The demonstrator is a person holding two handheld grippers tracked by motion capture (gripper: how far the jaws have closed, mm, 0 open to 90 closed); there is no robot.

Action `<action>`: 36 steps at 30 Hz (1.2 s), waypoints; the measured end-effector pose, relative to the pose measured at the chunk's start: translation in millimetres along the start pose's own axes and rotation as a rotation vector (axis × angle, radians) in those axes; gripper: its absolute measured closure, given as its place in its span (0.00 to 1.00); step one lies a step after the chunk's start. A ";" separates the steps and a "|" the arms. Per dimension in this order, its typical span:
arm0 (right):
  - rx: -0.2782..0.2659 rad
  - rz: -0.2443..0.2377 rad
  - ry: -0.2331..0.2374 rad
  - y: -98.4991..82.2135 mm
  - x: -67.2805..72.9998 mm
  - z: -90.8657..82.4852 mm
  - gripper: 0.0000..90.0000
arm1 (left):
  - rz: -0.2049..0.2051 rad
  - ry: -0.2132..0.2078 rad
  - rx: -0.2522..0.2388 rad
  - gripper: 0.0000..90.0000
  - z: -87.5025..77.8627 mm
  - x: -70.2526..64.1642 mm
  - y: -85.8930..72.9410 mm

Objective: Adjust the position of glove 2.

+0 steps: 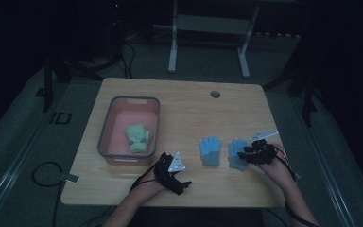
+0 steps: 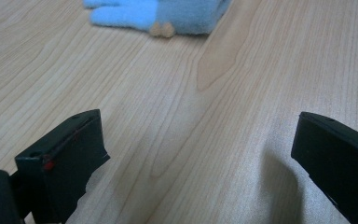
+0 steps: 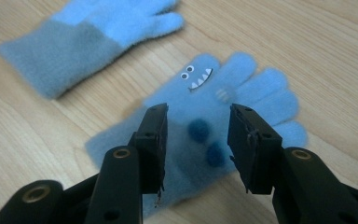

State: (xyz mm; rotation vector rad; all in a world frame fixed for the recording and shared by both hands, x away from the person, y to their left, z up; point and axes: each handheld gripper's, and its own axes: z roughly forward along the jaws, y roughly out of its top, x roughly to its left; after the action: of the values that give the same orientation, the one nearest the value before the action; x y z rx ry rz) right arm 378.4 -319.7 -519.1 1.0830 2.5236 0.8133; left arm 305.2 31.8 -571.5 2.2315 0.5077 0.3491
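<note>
Monster glove [image 3: 205, 121] flat under right tool [image 3: 196, 122], jaws spread above it; left tool [image 2: 198, 154] spread.

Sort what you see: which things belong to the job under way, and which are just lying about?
Likely the job:
right gripper, open over a blue glove
other blue glove
green gloves in the pink bin
left gripper, open

Lying about:
floor cable
white frame behind the table

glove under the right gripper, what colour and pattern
Light blue glove with a monster face and dark blue pompoms; clearest in the right gripper view.
</note>
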 end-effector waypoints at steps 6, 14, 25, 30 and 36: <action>0.004 -0.002 0.006 2.1 -5.9 9.8 0.65 | 0.002 -0.002 -0.002 0.03 -0.1 -0.2 0.0; 0.024 -0.039 -0.011 -2.5 -7.3 21.6 0.59 | 0.002 -0.002 -0.003 0.03 -0.1 -0.3 -0.1; 0.032 -0.067 0.036 -2.2 -8.8 21.1 0.75 | 0.014 0.003 0.011 0.03 0.3 -0.7 0.0; 0.040 -0.058 0.030 -0.1 -4.5 20.2 0.90 | 0.011 0.002 0.011 0.03 0.5 -0.7 0.0; 0.004 -0.028 0.041 7.3 -5.8 8.2 0.91 | 0.006 0.000 0.009 0.03 0.5 -0.1 -0.1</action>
State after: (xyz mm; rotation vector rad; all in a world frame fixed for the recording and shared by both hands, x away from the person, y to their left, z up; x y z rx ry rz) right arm 390.3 -316.7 -521.2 1.0397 2.5695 0.8319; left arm 305.3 31.5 -571.9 2.2423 0.5034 0.3504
